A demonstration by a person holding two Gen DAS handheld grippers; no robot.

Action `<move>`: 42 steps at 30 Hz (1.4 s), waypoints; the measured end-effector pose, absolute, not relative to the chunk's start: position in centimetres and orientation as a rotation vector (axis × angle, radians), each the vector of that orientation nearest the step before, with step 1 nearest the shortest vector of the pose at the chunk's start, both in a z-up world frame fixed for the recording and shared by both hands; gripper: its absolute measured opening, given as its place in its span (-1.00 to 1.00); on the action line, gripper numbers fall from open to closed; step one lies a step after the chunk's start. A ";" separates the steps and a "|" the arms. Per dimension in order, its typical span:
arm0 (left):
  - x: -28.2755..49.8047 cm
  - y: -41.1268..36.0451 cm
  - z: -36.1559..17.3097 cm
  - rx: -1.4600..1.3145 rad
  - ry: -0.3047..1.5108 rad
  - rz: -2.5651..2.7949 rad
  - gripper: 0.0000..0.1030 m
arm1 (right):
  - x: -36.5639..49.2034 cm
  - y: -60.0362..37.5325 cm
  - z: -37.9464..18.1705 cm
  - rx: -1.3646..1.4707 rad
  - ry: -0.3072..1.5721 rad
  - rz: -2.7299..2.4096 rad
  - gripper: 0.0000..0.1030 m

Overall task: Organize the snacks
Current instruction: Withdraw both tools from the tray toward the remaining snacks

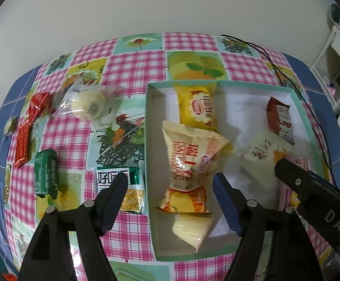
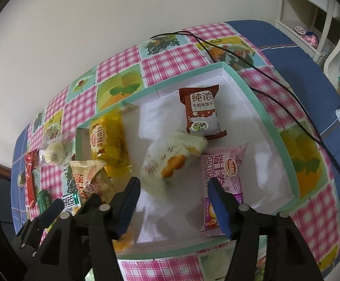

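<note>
Snacks split between two places: several already lie in the shallow white cardboard box with mint-green rim, the rest on the pink-checked patchwork tablecloth to its left. In the box: a cream-and-orange crimped roll-cake packet, a yellow cake packet, a brown-and-white biscuit packet, a pale fluffy-looking wrapped pastry and a lilac Swiss-roll packet. Outside it: a round pale cake in clear film, a red foil stick, a green foil block and a small white-and-green sachet. Left gripper hangs with jaws apart above the cream packet, clamping nothing; right gripper likewise spread over the box floor, empty. Judgement: all items look light, in slick, crinkly film with air inside; soft cakes would crush under a hard squeeze. Best hold probably across the narrow middle or on a crimped end seam, lightly. The round cake may roll; take its twisted film tail.
</note>
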State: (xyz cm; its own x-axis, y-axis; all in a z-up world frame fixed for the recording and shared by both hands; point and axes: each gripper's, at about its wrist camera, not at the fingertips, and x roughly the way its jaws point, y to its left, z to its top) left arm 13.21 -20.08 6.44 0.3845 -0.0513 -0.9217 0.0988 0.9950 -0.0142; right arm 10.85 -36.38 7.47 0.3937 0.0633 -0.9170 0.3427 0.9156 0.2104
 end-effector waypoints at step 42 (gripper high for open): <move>13.7 -12.0 8.0 -0.101 1.098 0.174 0.99 | 11.4 -33.1 7.9 0.282 1.133 -0.168 1.00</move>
State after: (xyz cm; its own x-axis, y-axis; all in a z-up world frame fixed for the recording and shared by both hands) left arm 13.70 -12.02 7.98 0.4432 0.0906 -0.8918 -0.1901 0.9818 0.0053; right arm 11.40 -33.08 7.93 0.4166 0.0103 -0.9090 0.2737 0.9521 0.1362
